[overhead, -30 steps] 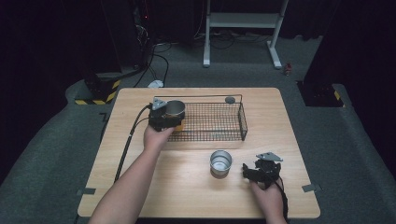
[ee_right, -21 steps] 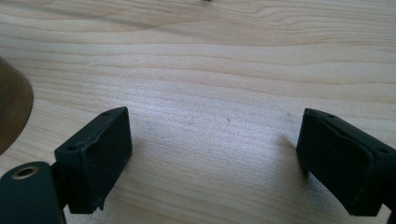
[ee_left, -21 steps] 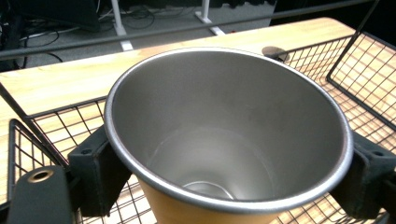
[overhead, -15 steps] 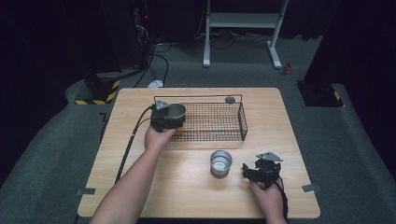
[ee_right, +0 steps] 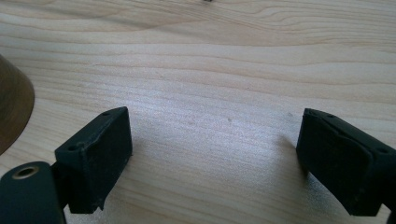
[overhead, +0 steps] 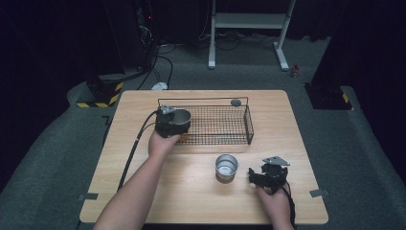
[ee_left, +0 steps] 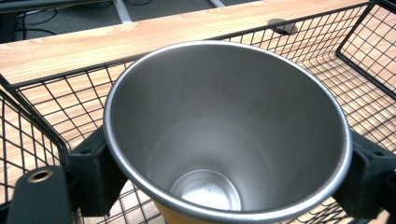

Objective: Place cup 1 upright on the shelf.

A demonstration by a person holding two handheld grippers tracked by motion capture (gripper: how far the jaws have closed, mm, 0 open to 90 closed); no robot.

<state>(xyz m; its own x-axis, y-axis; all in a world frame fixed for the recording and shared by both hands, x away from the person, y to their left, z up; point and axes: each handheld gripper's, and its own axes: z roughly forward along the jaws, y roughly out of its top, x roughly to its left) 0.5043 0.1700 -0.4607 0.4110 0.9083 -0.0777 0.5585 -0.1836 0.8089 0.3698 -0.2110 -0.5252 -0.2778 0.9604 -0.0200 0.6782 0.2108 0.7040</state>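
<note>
Looking down from the high view, a wooden tabletop (overhead: 143, 191) fills the middle of the frame, dark floor around it. A black wire basket (overhead: 249, 125) sits in the upper middle. At the basket's left end, the left gripper (overhead: 173, 125) holds a steel cup (overhead: 181, 116) over the near-left corner of the basket, a forearm reaching up to it from the bottom left. A second cup (overhead: 226, 166) stands upright on the bare wood just below the basket, at centre. Just to its right, lower right of the frame, the right gripper (overhead: 264, 176) rests low over the wood, apart from that cup.

From the left gripper view, the cup (ee_left: 224, 140) is seen from above its open mouth, empty, its rim spanning most of the frame. Black jaws press its sides at lower left and lower right. Basket mesh (ee_left: 355, 65) shows behind and beneath it; whether the cup's base touches the mesh cannot be told.

From the right gripper view, the jaws stand wide apart with bare wood between them. The second cup's side (ee_right: 11, 112) shows at the left edge.

Judging from this, the step in hand is placing the first cup in the basket. The next move calls for lowering it until it sits, then letting go; the second cup waits for the right gripper.
</note>
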